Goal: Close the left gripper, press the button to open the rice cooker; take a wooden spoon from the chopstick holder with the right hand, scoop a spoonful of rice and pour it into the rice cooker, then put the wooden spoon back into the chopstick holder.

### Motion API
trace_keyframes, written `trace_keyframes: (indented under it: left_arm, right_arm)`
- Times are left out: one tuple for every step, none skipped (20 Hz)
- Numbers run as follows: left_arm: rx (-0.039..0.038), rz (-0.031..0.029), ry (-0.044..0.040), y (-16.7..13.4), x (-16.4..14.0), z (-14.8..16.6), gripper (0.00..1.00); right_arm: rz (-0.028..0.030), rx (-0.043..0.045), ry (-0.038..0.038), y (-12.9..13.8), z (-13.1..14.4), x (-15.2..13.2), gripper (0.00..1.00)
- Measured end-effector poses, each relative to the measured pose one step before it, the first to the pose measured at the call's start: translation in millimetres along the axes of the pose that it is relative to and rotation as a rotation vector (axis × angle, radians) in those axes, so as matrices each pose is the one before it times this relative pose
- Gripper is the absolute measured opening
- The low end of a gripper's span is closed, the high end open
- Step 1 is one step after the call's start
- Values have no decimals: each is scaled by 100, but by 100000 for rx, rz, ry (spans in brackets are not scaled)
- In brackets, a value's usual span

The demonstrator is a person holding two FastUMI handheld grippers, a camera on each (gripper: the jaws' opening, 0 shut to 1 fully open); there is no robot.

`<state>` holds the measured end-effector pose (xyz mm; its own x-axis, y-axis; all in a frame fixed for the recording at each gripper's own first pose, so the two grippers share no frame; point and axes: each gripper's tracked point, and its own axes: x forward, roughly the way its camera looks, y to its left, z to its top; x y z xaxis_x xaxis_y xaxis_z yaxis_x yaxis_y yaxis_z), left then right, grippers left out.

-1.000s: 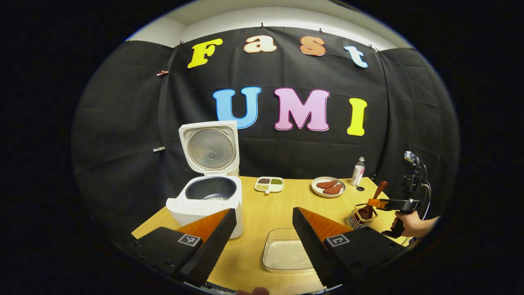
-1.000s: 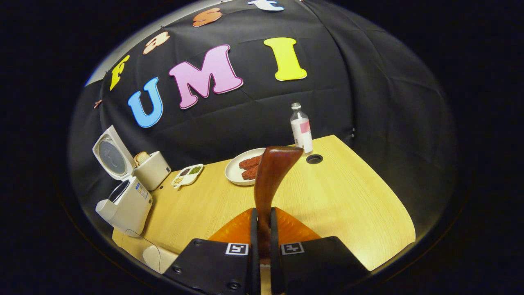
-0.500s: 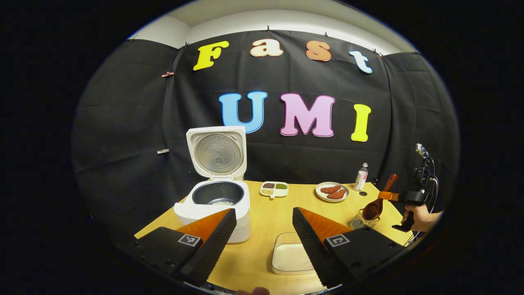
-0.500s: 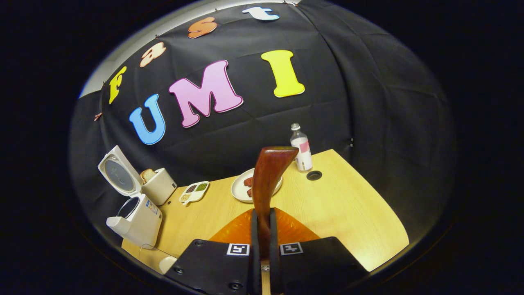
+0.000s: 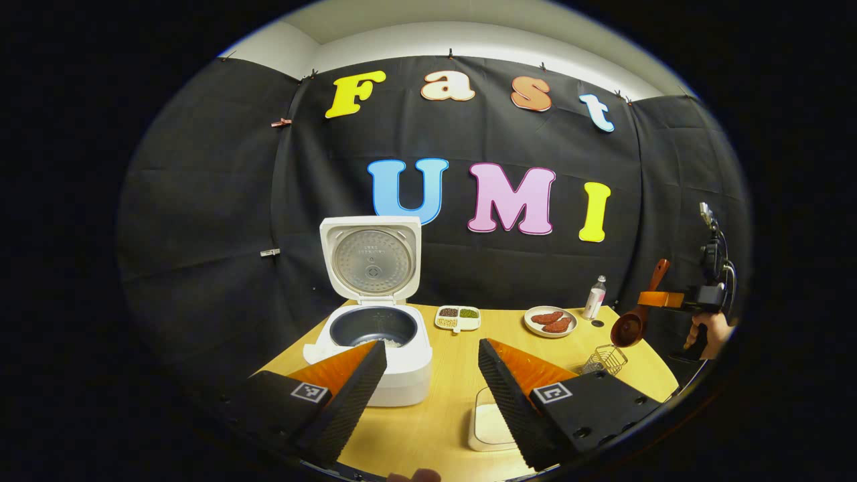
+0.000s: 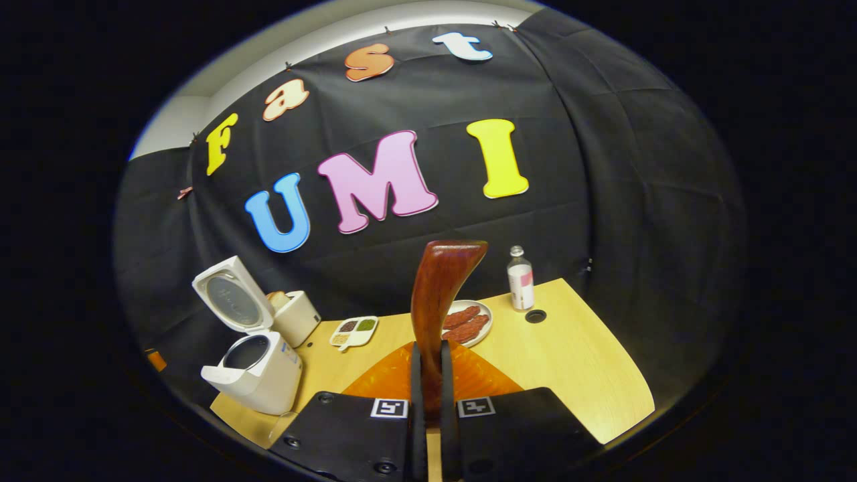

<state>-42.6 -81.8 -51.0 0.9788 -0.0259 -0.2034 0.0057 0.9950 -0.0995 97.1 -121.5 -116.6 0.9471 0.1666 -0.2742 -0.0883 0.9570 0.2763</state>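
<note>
Rice cooker (image 5: 375, 335): lid up, rice in pot. Right gripper (image 6: 428, 402): fingers clamped on wooden spoon (image 6: 438, 294), above chopstick holder (image 5: 604, 359) at 4 o'clock. Left gripper (image 5: 428, 395): fingers wide apart, empty. Step: spoon return, apparently. Next: lower spoon into holder.

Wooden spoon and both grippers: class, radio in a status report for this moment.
Left gripper open, empty. Right gripper shut on wooden spoon, bowl hanging above chopstick holder. Rice cooker lid up, rice in the pot. Nothing in the way.
</note>
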Motion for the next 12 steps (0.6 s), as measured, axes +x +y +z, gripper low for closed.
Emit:
trace_keyframes:
  left_arm:
    - [297, -639, -502, 625, -45, 163, 95]
    - [518, -470, -468, 593, -86, 30, 95]
    - [629, -412, -151, 642, -52, 14, 95]
    - [529, -486, -119, 581, -27, -78, 95]
    - [231, -863, -251, 525, 24, 49, 95]
    - [23, -1131, -368, 340, -68, 72, 95]
    - [13, -1022, -270, 359, -20, 43, 95]
    - [165, -1131, -281, 407, 57, -98, 95]
    - [315, -977, -107, 326, 90, -87, 95]
    - [377, -923, -230, 377, 42, -83, 95]
    - [413, -705, -205, 363, 13, 52, 95]
    - [242, -703, -336, 403, 28, -41, 95]
  right_arm:
    - [1381, -2043, 352, 1445, -126, -557, 12]
    - [1613, -2748, 354, 1708, -212, -633, 12]
    - [1460, -2134, 515, 1445, -162, -394, 12]
    - [1629, -2104, 940, 1784, -424, -472, 12]
    - [1564, -1589, 793, 1685, -487, -362, 12]
    - [772, -1429, 1001, 1519, -711, -150, 12]
    - [-188, -1902, 1837, 1365, -931, -221, 12]
    - [-86, -3213, 2588, 1350, -1284, -164, 12]
    - [-51, -3544, 1956, 1267, -1141, -33, 12]
    - [467, -3153, 1647, 1263, -988, -64, 12]
    - [514, -3004, 1659, 1240, -1115, 147, 12]
    - [-281, -3370, 2004, 1107, -1252, 250, 12]
